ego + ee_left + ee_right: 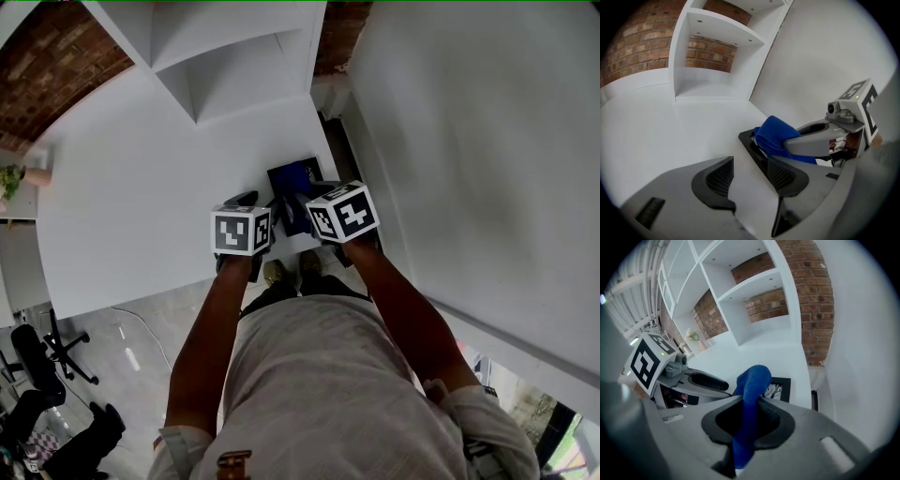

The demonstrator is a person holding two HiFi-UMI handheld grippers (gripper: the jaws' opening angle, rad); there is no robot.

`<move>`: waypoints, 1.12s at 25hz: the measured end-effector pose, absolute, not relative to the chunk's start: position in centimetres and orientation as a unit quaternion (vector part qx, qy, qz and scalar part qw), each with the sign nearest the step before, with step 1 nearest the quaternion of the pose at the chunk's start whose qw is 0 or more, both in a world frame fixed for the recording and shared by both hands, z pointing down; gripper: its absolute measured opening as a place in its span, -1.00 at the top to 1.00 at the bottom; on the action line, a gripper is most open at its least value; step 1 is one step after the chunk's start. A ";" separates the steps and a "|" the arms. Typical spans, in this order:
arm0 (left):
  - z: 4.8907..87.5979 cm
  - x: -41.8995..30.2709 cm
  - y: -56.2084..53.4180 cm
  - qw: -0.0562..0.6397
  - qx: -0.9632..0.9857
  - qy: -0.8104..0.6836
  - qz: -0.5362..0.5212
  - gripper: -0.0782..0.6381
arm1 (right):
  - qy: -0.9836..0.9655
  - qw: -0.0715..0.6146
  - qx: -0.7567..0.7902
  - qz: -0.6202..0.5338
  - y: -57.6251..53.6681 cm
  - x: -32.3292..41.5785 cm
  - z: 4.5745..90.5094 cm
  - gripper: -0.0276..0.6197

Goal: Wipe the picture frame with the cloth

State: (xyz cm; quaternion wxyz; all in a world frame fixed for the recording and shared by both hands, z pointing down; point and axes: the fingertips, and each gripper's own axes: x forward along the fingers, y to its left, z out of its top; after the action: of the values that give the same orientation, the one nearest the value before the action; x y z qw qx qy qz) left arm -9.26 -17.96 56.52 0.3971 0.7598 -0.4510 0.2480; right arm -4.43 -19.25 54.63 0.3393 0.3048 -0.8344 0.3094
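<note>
A white tabletop (pixel 141 187) fills the middle of the head view, with a white shelf unit (pixel 225 56) standing on its far part at the top of the frame. A brick wall (pixel 47 66) shows in the upper left corner, and a plain white wall (pixel 469 141) runs down the right side. A black office chair (pixel 37 361) stands on the floor at the lower left. The picture frame (pixel 749 140), black-edged, lies flat on the tabletop close to its right edge, just below centre in the head view and right at the tips of both grippers. The right gripper (pixel 749 414) has its jaws closed on the blue cloth (pixel 752 380). In the right gripper view the cloth rises in a fold from between the pads at centre, and a tail hangs below them. The frame shows just beyond this fold, to its right, with part of the picture visible inside its border. In the left gripper view the bunched cloth sits over the frame at centre right, with the right gripper's grey jaw lying along its top. The left gripper (pixel 750 174) has its jaws apart, with only bare white tabletop between the pads. The frame's near end lies just beyond the pad at lower centre right, but whether they touch cannot be told. In the head view the two marker cubes sit side by side near the centre, with the person's forearms running down from them.
</note>
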 end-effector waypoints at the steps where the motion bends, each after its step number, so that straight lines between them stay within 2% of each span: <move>1: 56.5 -9.3 -18.0 0.397 0.760 -0.451 0.248 0.17 | -0.833 0.341 0.307 0.308 -19.4 -4.1 54.6 0.76; 19: 56.5 -9.3 -17.9 0.397 0.761 -0.449 0.248 0.17 | -0.810 0.352 0.362 0.299 -20.3 2.8 53.8 0.76; 28: 56.4 -9.4 -18.0 0.396 0.762 -0.450 0.247 0.17 | -0.830 0.324 0.357 0.281 -19.2 1.8 50.3 0.76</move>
State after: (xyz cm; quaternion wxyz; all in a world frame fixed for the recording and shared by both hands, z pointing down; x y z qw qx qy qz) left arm -9.35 -17.97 56.42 0.3957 0.7617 -0.4497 0.2468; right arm 1.76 -19.22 50.35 0.3236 0.3568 -0.8301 0.2810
